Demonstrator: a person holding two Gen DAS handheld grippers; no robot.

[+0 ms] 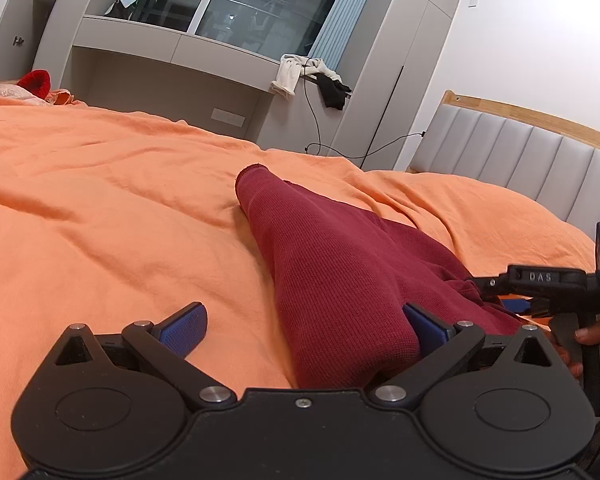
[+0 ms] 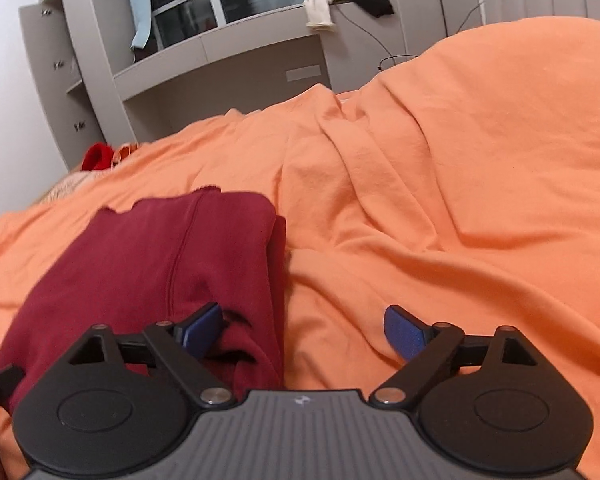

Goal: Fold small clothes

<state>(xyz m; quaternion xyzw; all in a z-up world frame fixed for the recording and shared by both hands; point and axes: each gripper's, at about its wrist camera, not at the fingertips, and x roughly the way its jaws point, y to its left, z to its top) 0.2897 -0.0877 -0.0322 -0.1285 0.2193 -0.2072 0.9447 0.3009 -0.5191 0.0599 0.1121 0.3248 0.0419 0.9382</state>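
Currently one maroon garment lies folded on the orange bed. Left gripper: fingers apart, garment's near end lies between them, against the right-hand finger, clear of the other one. Right gripper: fingers wide apart, nothing clamped; its left-hand finger sits over the garment's right edge, the other finger over bare bedding. Count: one garment on the bed, two grippers, four blue fingers. A red item sits at the bed's far corner.
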